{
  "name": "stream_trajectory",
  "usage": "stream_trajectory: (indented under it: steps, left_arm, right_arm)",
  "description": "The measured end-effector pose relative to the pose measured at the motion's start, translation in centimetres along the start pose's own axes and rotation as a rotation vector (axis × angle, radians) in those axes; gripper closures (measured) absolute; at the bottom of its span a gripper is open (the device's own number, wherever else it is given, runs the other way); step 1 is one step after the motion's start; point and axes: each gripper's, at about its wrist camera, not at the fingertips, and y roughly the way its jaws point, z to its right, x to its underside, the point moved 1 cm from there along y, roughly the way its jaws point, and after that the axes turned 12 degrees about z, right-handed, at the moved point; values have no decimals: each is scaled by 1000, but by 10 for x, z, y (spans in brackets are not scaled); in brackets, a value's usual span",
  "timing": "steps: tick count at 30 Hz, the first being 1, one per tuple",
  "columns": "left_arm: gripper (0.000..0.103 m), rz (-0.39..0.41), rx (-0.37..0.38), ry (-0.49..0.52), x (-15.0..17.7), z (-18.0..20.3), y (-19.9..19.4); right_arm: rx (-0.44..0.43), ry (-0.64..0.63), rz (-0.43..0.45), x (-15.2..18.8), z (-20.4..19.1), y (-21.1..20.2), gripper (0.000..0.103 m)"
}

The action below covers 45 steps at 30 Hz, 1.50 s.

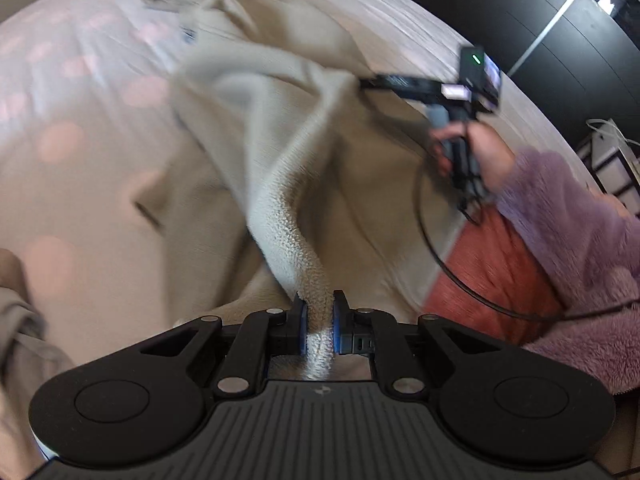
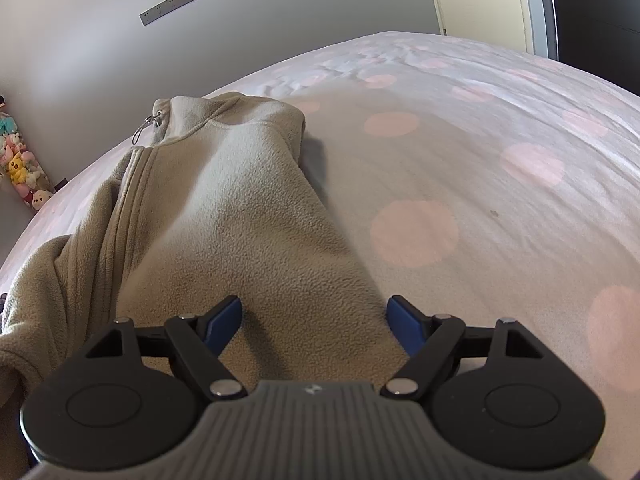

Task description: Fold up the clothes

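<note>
A beige fleece jacket (image 1: 280, 152) lies rumpled on the bed. My left gripper (image 1: 320, 320) is shut on a bunched edge of the fleece and holds it lifted off the bed. In the left wrist view my right gripper (image 1: 368, 83) reaches into the jacket from the right, held by a hand. In the right wrist view the jacket (image 2: 240, 208) spreads ahead with its collar and zip pull at the far end. My right gripper (image 2: 316, 320) is open, its blue pads either side of the fleece lying between them.
The bed sheet (image 2: 460, 160) is white with pink dots. The person's purple fleece sleeve (image 1: 560, 216) and red clothing (image 1: 492, 276) are at the right. A dark wardrobe (image 1: 540, 20) stands behind. Plush toys (image 2: 22, 168) hang at the far left wall.
</note>
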Motion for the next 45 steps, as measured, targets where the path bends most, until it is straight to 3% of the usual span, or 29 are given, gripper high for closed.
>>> stream_trajectory:
  steps: [8, 13, 15, 25, 30, 41, 45]
  left_arm:
    - [90, -1, 27, -84, 14, 33, 58]
    - [73, 49, 15, -94, 17, 41, 50]
    - [56, 87, 17, -92, 17, 43, 40]
    - [51, 262, -65, -219, 3, 4, 5]
    - [51, 214, -182, -266, 7, -25, 25]
    - [51, 74, -247, -232, 17, -44, 102]
    - [44, 68, -278, -231, 21, -45, 123]
  right_arm:
    - [-13, -4, 9, -1, -2, -13, 21]
    - [-23, 32, 23, -2, 3, -27, 22]
    - [-22, 47, 25, -3, 5, -30, 22]
    - [-19, 53, 38, -6, 5, -49, 22]
    - [-12, 47, 55, -7, 5, -58, 22]
    - [-8, 38, 79, -8, 2, -75, 22]
    - [-7, 43, 77, -8, 1, -77, 22]
